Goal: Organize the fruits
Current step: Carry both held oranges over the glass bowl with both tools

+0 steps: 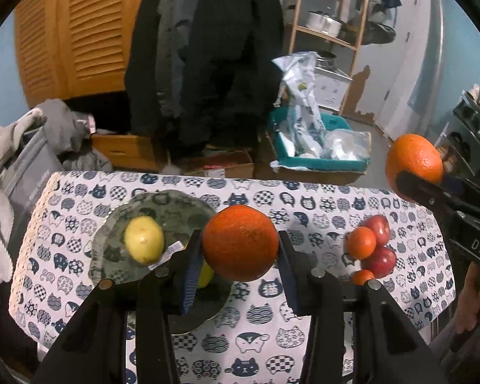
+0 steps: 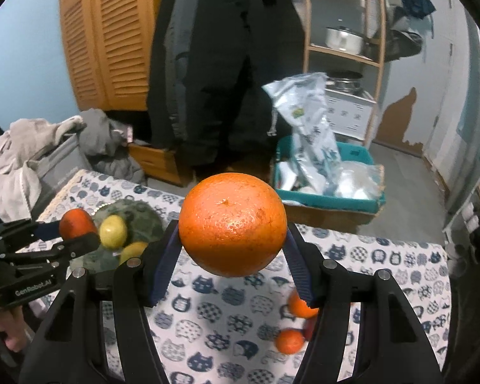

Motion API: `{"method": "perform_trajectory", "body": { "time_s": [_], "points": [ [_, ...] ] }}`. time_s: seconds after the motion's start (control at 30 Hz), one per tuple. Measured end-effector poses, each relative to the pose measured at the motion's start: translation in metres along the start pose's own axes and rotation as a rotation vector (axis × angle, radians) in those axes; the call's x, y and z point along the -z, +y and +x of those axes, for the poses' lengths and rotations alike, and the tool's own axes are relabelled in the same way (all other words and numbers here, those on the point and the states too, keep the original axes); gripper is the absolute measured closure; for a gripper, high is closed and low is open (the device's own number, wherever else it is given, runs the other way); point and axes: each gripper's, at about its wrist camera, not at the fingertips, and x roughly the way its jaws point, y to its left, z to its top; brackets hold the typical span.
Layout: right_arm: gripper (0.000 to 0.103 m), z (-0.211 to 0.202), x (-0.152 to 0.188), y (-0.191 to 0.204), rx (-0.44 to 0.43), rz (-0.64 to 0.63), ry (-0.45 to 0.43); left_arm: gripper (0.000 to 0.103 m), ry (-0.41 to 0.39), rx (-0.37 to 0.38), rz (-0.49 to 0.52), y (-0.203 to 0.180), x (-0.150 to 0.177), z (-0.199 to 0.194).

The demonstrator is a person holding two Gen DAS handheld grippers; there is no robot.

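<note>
My left gripper [image 1: 240,240] is shut on a deep-coloured orange [image 1: 240,249], held above the cat-print tablecloth [image 1: 304,329] beside a grey-green plate [image 1: 176,208]. On the plate lie a lemon [image 1: 144,240] and a second yellow fruit [image 1: 207,276], half hidden by my finger. My right gripper [image 2: 232,227] is shut on a larger orange [image 2: 232,211], also in the air. In the right wrist view, the left gripper [image 2: 70,233] with its orange [image 2: 75,222] hangs over the plate [image 2: 137,212]. Small oranges [image 1: 361,243] and red apples [image 1: 382,260] lie in a cluster on the cloth.
Beyond the table's far edge are a teal bin [image 2: 323,198] with plastic bags, a wooden shelf [image 2: 377,48] holding pots, a dark hanging coat [image 2: 227,64] and a pile of grey clothes [image 2: 48,147]. A hand [image 2: 12,336] grips the left tool.
</note>
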Motion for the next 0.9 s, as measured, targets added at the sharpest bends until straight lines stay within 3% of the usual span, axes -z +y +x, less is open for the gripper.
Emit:
{"method": "perform_trajectory", "body": {
  "time_s": [0.37,0.9],
  "points": [
    [0.040,0.032,-0.015,0.056,-0.089,-0.048,0.022,0.058,0.015,-0.061,-0.101,0.061,0.004,0.002],
    [0.040,0.099,-0.014,0.126,-0.204,-0.100,0.129,0.058,0.091,-0.137,-0.189,0.135,0.023,0.029]
  ]
}}
